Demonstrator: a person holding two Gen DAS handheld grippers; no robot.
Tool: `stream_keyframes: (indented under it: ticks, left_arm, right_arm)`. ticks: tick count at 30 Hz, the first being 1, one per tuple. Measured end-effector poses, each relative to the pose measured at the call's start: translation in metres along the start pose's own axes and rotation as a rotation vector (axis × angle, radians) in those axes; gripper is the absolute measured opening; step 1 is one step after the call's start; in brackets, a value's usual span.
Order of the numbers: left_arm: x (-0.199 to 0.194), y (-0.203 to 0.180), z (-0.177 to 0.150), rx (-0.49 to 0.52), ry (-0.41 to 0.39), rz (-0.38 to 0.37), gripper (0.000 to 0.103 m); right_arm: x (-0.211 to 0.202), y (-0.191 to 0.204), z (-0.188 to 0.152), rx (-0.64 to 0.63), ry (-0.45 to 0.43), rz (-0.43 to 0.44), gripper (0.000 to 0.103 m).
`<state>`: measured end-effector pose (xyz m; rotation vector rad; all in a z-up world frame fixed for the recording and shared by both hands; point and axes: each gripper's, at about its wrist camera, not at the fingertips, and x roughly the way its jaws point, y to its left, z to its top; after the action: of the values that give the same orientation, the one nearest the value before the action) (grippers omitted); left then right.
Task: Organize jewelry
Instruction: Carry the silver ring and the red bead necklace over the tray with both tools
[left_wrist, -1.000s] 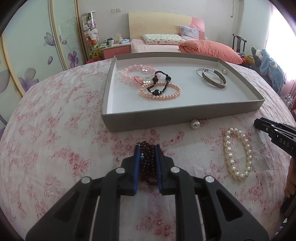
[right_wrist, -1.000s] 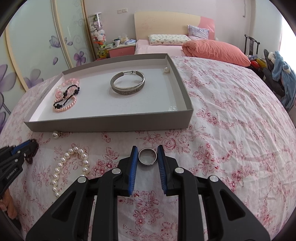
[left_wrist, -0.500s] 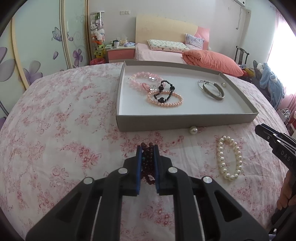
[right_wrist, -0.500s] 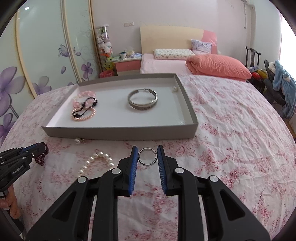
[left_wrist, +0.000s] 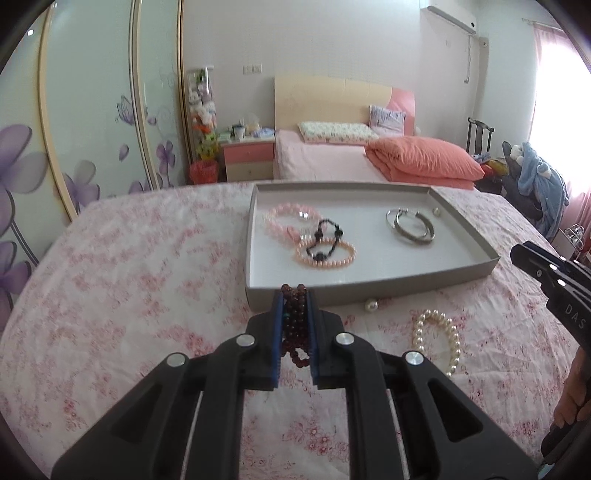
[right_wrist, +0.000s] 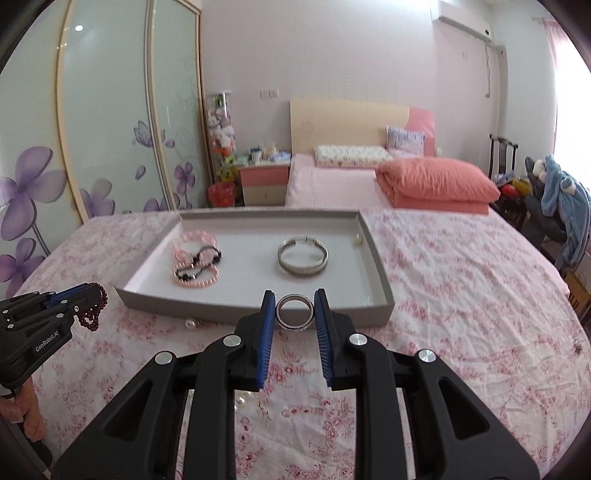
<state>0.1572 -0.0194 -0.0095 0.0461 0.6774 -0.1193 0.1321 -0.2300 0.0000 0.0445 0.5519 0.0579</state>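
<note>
Both claws carry jewelry before the tray (right_wrist: 258, 312).
Left claw (left_wrist: 294, 325) pinches the dark bead bracelet (left_wrist: 294, 328), strands running 12-to-6; right claw (right_wrist: 295, 314) pinches the silver ring (right_wrist: 294, 313), opening facing the camera.

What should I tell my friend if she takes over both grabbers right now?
Left gripper: shut on the dark red beaded bracelet, lifted off the flowery pink bedspread.
Right gripper: shut on the silver metal ring, also in the air.
Grey cardboard tray: already holds pink bead bracelets, a black bead bracelet, a silver bangle and a small pearl.
Left to do: drop both held pieces in the tray, then fetch the white pearl bracelet and the loose pearl lying in front of it.
</note>
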Motion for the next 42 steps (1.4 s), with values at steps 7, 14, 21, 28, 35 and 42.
stream_keyframes:
  ticks: [7, 14, 21, 28, 35, 42]
  left_arm:
    - [-0.016, -0.007, 0.006, 0.020, -0.072, 0.012, 0.012]
    - [-0.031, -0.014, 0.013, 0.039, -0.140, 0.015, 0.012]
    - [-0.043, -0.021, 0.018, 0.051, -0.195, 0.010, 0.012]
    - [-0.052, -0.030, 0.023, 0.067, -0.247, 0.015, 0.012]
    - [-0.053, -0.030, 0.025, 0.064, -0.261, 0.014, 0.012]
    - [-0.052, -0.033, 0.027, 0.075, -0.265, 0.006, 0.012]
  right_arm:
    - [-0.015, -0.002, 0.007, 0.008, -0.084, -0.001, 0.023]
    - [-0.027, -0.003, 0.014, 0.013, -0.154, -0.002, 0.023]
    - [-0.037, 0.002, 0.024, -0.006, -0.230, 0.001, 0.023]
    - [-0.042, 0.003, 0.030, -0.013, -0.272, 0.009, 0.023]
    - [-0.043, 0.002, 0.032, -0.007, -0.284, 0.010, 0.023]
    - [-0.042, 0.003, 0.033, -0.010, -0.284, 0.010, 0.023]
